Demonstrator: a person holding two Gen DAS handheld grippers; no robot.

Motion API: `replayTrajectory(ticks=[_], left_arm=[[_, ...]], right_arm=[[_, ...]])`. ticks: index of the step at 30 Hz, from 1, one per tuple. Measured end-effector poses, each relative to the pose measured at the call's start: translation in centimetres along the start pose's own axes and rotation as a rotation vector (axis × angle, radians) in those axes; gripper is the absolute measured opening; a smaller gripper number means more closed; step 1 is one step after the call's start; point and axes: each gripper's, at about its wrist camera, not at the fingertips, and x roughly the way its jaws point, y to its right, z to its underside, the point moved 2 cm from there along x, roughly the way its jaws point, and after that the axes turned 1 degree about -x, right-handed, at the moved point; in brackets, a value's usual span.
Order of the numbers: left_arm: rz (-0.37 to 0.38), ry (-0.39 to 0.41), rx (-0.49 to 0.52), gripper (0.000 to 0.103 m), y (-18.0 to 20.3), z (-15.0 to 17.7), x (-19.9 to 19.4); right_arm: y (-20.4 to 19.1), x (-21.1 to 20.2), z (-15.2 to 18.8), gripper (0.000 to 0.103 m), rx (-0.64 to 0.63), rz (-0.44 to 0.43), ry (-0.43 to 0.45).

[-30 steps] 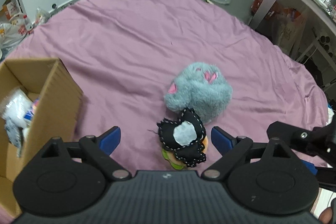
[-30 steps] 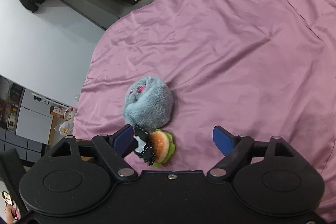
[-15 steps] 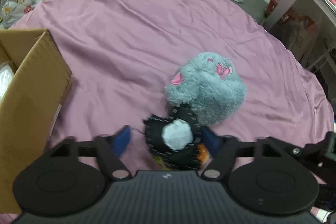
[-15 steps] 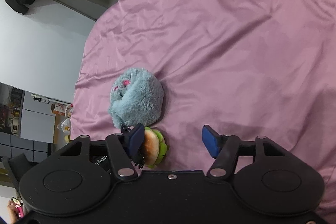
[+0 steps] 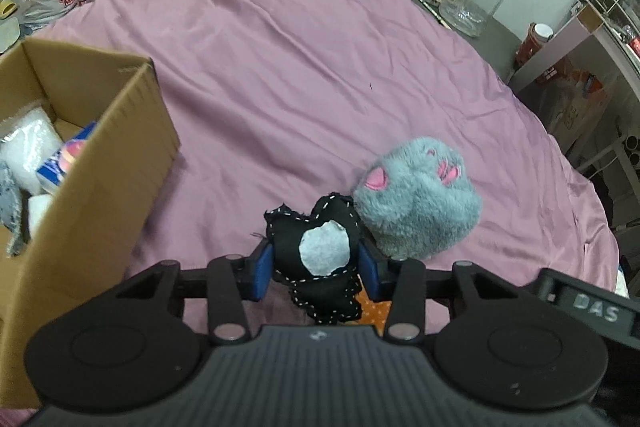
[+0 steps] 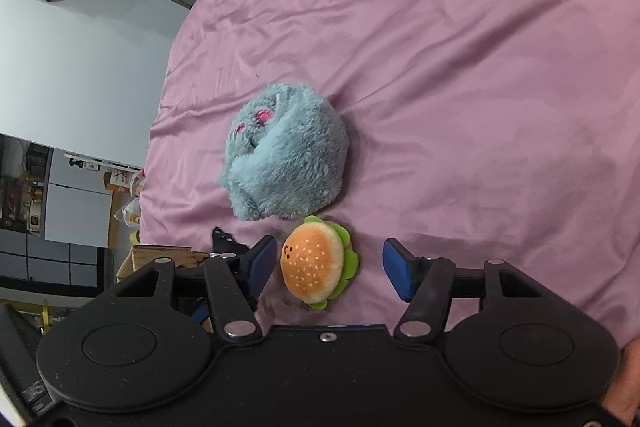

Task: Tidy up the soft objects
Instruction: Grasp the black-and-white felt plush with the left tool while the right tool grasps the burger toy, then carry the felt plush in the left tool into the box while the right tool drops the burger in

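light: even, soft indoor, moderately bright | shadows: faint, under the grey plush [image 5: 416, 205] and burger plush [image 6: 314, 267] ahead of the tongs | glare: dull sheen on the purple bedsheet [image 6: 460, 67] | blur: cardboard box [image 5: 100, 163] left of the tongs slightly smeared | distortion: strong fisheye bending at edges, dark corners

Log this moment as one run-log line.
left tool: just closed on black felt toy | right tool: open around burger plush, not gripping | grey plush: on bedsheet | box: waiting
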Motion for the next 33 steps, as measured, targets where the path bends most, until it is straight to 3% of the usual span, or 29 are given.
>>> replayTrajectory(ticks=[10, 12, 14, 16, 33], left_arm=[[0.007, 0.022, -0.013, 0.044, -2.4, -0.9, -3.1], [0.013, 0.030, -0.005, 0.044, -2.8, -1.0, -4.1], [0.015, 0.042, -0.007, 0.044, -3.4, -1.0, -5.1], [0.019, 0.053, -0.009, 0.044, -4.0, -1.1, -6.2], [0.045, 0.113, 0.022, 0.044, -9.4, -1.1, -14.4]], right_arm=[[-1.4, 3.1, 1.0, 0.057, -0.078, 0.081, -0.026], [-1.5, 3.1, 1.1, 0.033, -0.095, 0.091, -0.013], [-1.6, 2.9, 1.4, 0.023, -0.107, 0.090, -0.013], [-2.3, 2.2, 1.8, 0.019, -0.140, 0.103, 0.008], [-6.4, -3.9, 7.0, 0.018, -0.243, 0.111, 0.130]])
